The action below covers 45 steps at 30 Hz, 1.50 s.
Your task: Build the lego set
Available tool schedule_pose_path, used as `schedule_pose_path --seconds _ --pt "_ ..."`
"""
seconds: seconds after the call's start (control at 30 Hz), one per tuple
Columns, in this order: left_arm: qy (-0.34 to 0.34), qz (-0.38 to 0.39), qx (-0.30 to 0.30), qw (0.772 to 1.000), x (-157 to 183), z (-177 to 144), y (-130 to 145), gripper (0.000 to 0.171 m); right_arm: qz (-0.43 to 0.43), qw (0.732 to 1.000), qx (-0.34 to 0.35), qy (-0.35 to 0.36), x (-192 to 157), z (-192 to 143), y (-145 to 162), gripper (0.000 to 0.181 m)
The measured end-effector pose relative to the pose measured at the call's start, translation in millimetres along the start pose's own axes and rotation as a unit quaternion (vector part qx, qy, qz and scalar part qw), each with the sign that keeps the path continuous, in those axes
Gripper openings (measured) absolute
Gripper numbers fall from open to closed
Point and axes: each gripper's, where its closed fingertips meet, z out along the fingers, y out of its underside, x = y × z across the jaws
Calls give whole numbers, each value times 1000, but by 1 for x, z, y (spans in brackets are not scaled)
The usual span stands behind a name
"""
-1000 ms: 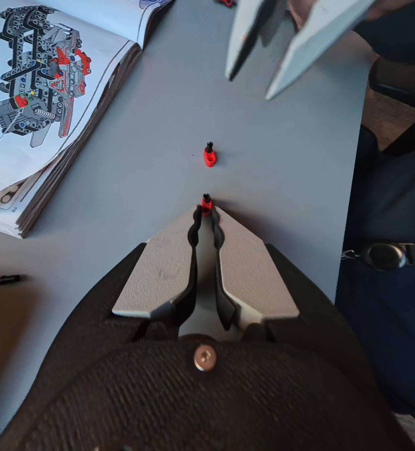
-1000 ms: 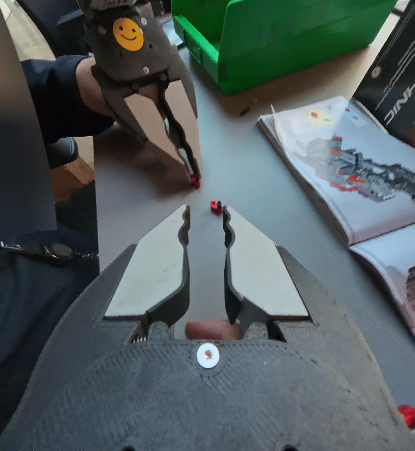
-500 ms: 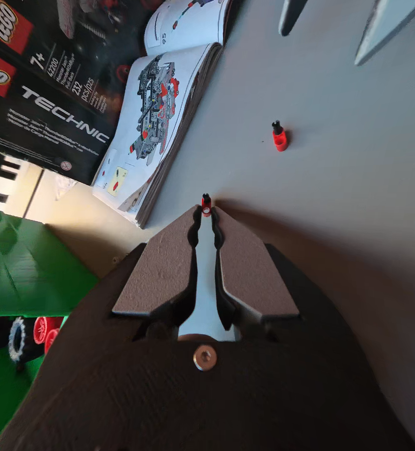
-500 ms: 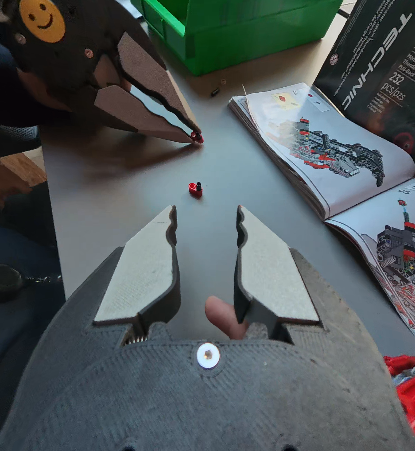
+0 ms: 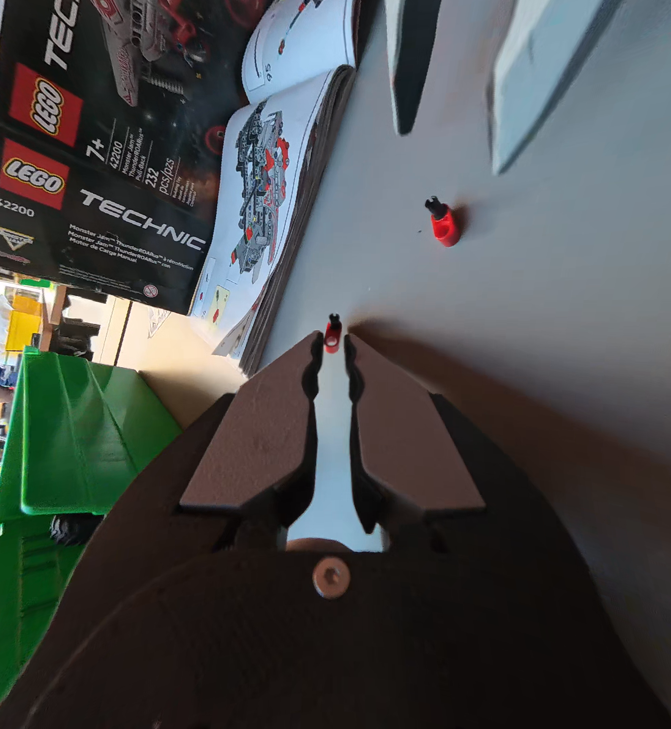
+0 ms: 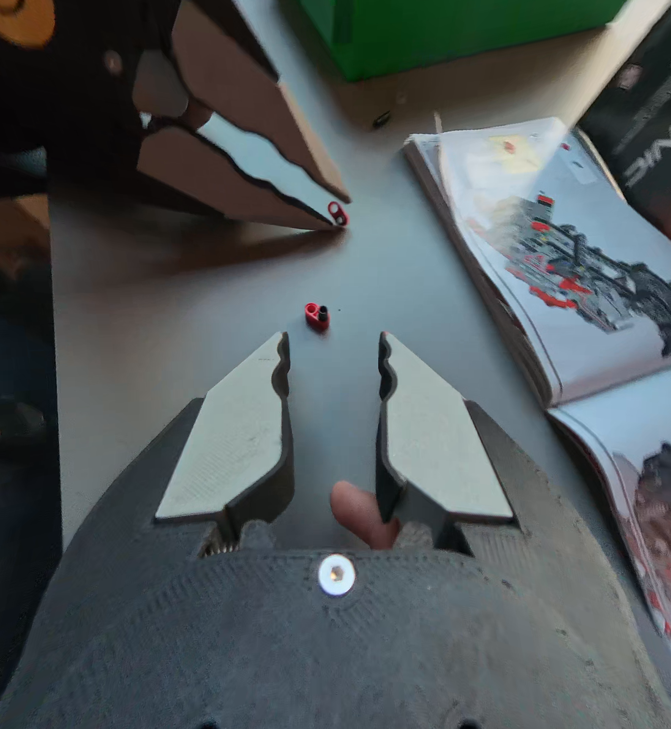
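Left gripper (image 5: 330,342) is being kept nearly shut, and a tiny red piece (image 5: 331,336) is being pinched at its tips. Right gripper (image 6: 333,342) is being held wide open and empty. At its 12 o'clock, a second red piece (image 6: 316,314) is lying on the grey table (image 6: 385,252); it looks light, hard and easily flicked, so it is best pinched across its flat sides

My left hand-held gripper (image 5: 332,340) is rolled onto its side, tips nearly together and pinching something small between them. My right hand-held gripper (image 6: 333,342) sits level with its fingers spread wide, and a fingertip (image 6: 359,513) shows behind them.
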Motion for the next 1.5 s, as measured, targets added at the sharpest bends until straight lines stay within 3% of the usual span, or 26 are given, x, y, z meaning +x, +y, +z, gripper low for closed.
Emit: schedule_pose_path --seconds 0.17,0.33,0.53,0.87,1.0,1.2,1.37,1.5 --pt "39 -10 17 999 4 -11 -8 32 -58 997 -27 -45 -2 13 2 38" --pt "60 -12 6 998 7 -20 -6 41 -86 992 -36 -81 -9 18 2 22" --pt "126 -54 31 990 28 -34 -17 36 -116 989 -35 -90 -15 21 0 4" --pt "234 -148 73 958 50 -29 -47 26 -88 995 -22 -46 -25 0 8 3" --pt "200 -131 60 969 44 -27 -38 27 -61 997 38 -17 -33 -42 -3 4" --pt "179 -116 73 974 47 -33 -30 29 -14 989 140 53 -43 -148 -8 3" --pt "192 -90 87 973 54 -32 -39 23 83 965 190 161 -2 -235 32 3" --pt "219 -76 103 967 62 -26 -57 24 129 943 223 211 21 -269 66 3"
